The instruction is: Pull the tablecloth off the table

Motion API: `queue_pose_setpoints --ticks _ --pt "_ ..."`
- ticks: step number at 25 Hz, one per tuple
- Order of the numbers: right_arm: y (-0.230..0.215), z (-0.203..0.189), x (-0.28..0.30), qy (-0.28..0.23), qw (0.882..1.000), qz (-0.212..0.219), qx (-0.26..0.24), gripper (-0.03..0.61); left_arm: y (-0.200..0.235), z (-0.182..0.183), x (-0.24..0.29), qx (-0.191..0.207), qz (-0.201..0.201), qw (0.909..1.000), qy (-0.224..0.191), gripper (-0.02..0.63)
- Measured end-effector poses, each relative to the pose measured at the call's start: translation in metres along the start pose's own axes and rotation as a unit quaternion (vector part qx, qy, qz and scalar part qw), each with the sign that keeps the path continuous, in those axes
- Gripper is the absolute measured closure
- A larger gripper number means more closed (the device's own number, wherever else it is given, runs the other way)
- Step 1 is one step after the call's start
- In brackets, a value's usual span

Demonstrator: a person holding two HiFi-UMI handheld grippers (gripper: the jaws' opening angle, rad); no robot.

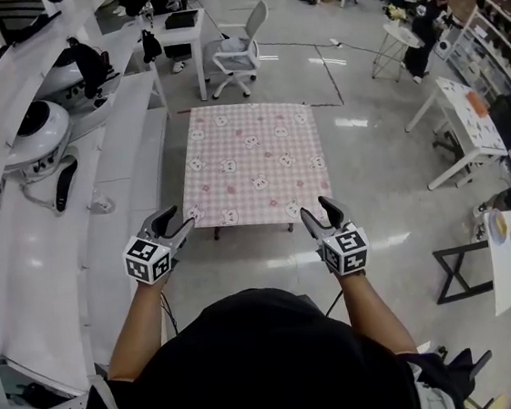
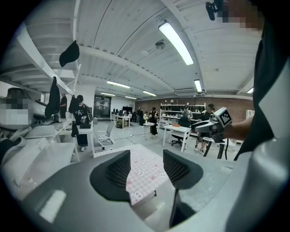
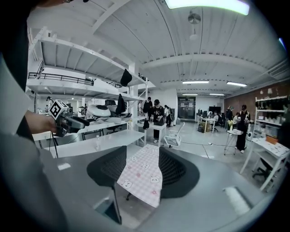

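Observation:
A pink checked tablecloth point(image 1: 252, 160) with small animal prints covers a low table on the floor ahead of me. It hangs over the near edge. My left gripper point(image 1: 173, 225) is held open in the air just short of the cloth's near left corner. My right gripper point(image 1: 317, 213) is open too, just short of the near right corner. Neither touches the cloth. Through the left gripper's jaws the tablecloth point(image 2: 146, 173) shows in the gap, and the right gripper view frames the tablecloth point(image 3: 142, 173) the same way.
A long white bench point(image 1: 78, 256) with white helmet-like shells runs along my left. A white office chair point(image 1: 240, 52) stands beyond the table. White tables point(image 1: 466, 124) and a dark stand point(image 1: 460, 272) are on the right. People stand at the far end.

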State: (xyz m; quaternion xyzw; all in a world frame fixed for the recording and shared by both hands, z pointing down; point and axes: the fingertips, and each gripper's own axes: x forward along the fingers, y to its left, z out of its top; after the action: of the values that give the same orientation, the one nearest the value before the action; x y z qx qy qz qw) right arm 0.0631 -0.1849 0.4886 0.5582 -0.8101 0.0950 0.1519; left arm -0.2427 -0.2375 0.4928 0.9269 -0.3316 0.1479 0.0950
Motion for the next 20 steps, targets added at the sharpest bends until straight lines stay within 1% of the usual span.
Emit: queue_pose_setpoints --ticks 7,11,20 --pt "0.009 -0.021 -0.012 0.027 0.999 -0.028 -0.014 0.316 0.004 -0.015 -0.003 0.0 -0.02 0.9998 0.009 0.39" --pt "0.005 -0.038 -0.016 0.048 0.998 -0.045 -0.015 0.313 0.002 -0.019 0.001 0.011 -0.028 0.9993 0.02 0.387" --pt "0.001 -0.075 -0.001 0.102 0.994 -0.035 -0.037 0.296 0.002 -0.026 0.011 0.023 -0.03 0.9986 0.036 0.382"
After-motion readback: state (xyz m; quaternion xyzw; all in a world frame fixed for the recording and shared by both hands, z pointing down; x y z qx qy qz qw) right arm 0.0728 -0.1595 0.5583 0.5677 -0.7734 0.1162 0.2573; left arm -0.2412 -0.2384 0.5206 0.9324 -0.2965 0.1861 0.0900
